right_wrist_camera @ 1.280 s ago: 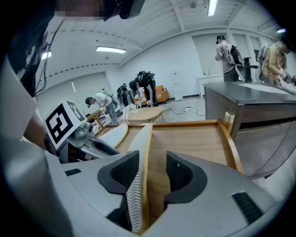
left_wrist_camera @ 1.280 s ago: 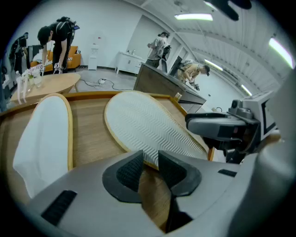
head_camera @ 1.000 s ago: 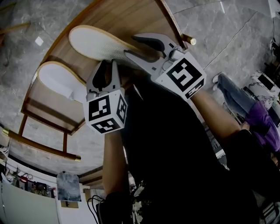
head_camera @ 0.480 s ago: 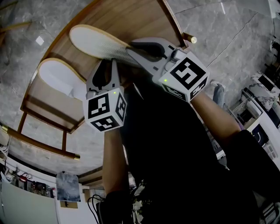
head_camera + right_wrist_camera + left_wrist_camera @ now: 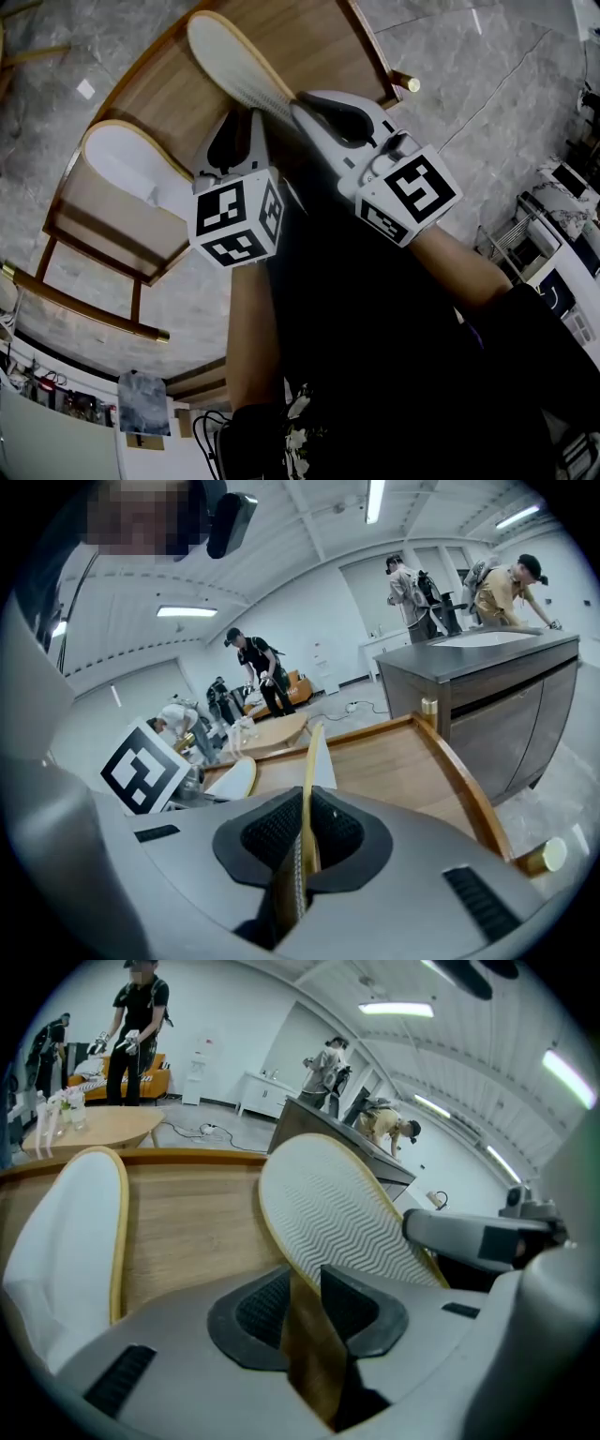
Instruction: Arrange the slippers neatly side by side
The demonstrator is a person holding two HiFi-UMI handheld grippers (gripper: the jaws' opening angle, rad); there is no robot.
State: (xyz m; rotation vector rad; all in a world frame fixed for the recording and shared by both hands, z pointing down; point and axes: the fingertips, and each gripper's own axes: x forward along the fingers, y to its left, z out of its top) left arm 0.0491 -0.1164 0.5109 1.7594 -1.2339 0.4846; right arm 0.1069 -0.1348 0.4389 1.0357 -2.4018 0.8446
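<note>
Two white slippers with tan edges are on a wooden table (image 5: 309,37). One slipper (image 5: 127,159) lies flat at the left, upper side up; the left gripper view has it at the left (image 5: 70,1222). The other slipper (image 5: 234,66) is tipped up on its edge, with its zigzag sole (image 5: 337,1213) showing. My left gripper (image 5: 246,127) is shut on its near end, a tan strip pinched between the pads (image 5: 305,1283). My right gripper (image 5: 309,103) is closing its jaws on the same slipper's thin edge (image 5: 305,832), and the pads press on it.
The table has a raised wooden rim and a gold-capped corner post (image 5: 409,85). Grey marble floor surrounds it. A grey counter (image 5: 497,696) and several people stand in the background. The left gripper's marker cube (image 5: 145,766) is close beside the right jaws.
The sole-up slipper swung from lying across the table to pointing away, tipped on its edge. The right jaws closed onto it. Both grippers shifted slightly right.
</note>
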